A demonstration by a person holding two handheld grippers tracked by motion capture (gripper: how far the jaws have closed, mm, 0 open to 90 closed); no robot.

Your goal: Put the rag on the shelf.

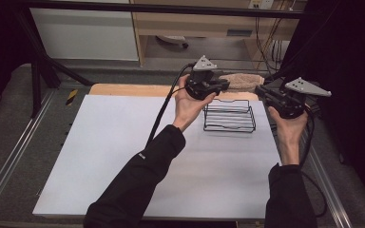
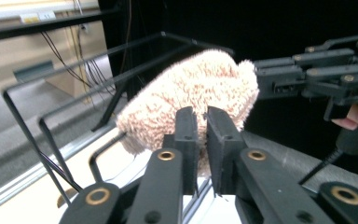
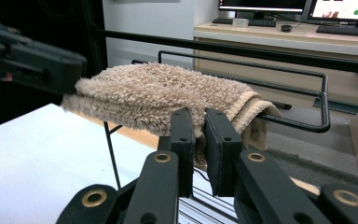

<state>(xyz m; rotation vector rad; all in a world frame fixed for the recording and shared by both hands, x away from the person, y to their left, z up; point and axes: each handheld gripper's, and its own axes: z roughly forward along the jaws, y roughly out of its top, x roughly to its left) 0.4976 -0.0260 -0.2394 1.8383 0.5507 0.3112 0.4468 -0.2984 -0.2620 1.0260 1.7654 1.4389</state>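
Both my hands clamped on fluffy beige towel [image 1: 241, 81], stretched 9-to-3 between left fingers [image 2: 202, 135] and right fingers [image 3: 199, 135], black wire rack [image 1: 229, 116] right below.

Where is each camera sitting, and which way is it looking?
High view: above the table, looking forward and down; both forearms, left hand-held gripper, right hand-held gripper.
Left gripper view: rides that gripper, faces the towel; own jaws show.
Right gripper view: rides that gripper, faces the towel; own jaws show.
Shared: towel and wire rack.
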